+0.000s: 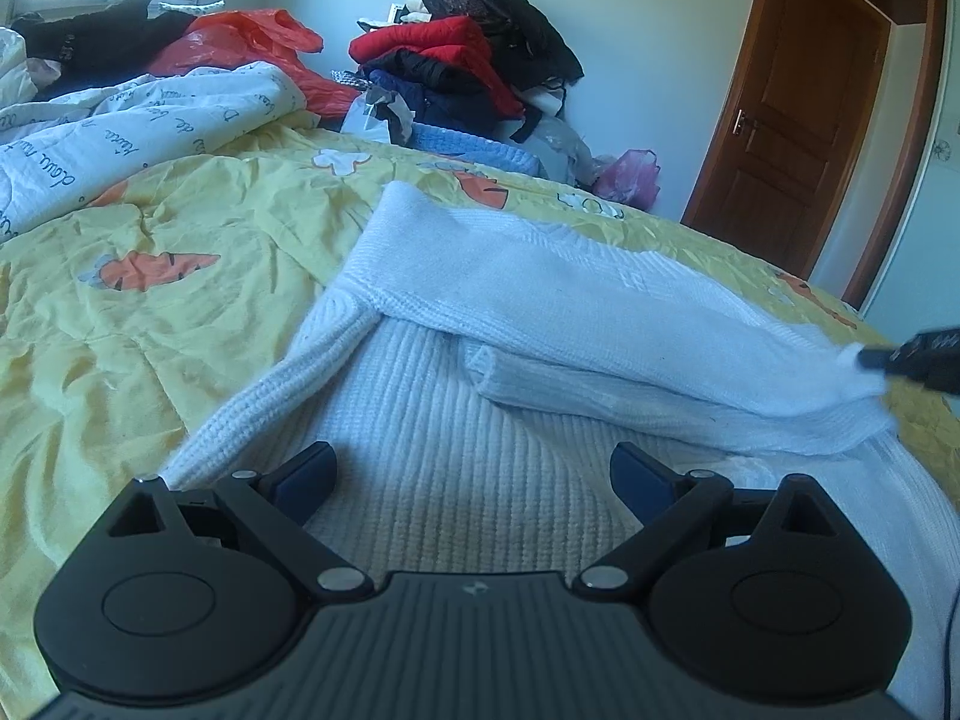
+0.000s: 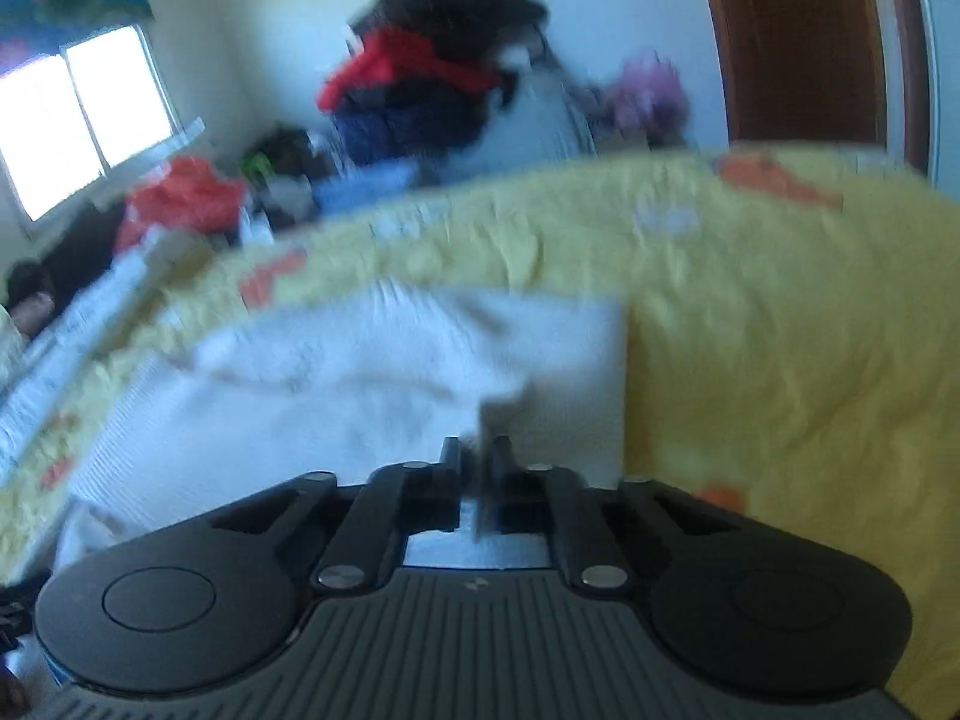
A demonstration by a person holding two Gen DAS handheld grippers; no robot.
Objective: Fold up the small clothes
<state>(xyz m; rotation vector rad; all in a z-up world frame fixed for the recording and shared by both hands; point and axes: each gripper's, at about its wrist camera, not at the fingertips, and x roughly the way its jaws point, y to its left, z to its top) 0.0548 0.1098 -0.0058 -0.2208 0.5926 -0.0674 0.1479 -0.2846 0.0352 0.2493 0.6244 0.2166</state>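
Observation:
A white knit sweater lies on the yellow carrot-print bedspread. One side of it is folded over the ribbed body, with a sleeve lying along its left. My left gripper is open and empty just above the sweater's near part. My right gripper is shut on the sweater's edge and holds that fold lifted; it shows at the right edge of the left wrist view. The right wrist view is blurred by motion.
A white printed quilt lies bunched at the back left. A pile of red, black and blue clothes stands beyond the bed by the wall, beside red and pink bags. A wooden door is at the right.

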